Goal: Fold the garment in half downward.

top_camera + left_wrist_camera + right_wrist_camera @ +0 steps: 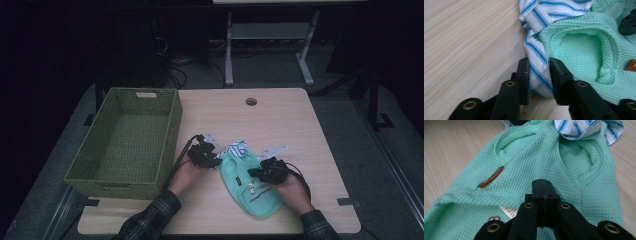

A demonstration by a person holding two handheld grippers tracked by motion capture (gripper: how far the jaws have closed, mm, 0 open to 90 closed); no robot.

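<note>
A mint green waffle-knit garment lies flat on the wooden table, with a white collar with blue stripes at its far end. My left gripper has its jaws closed on a fold of the striped collar, right beside the green knit. My right gripper is shut, its tips pressed together low over the middle of the green garment. A small brown tag sits to their left. In the high view the left gripper is at the garment's left shoulder and the right gripper on its right side.
A green woven basket stands at the table's left side, close to the left hand. A round cable hole is near the far edge. The right gripper's black tip shows in the left gripper view.
</note>
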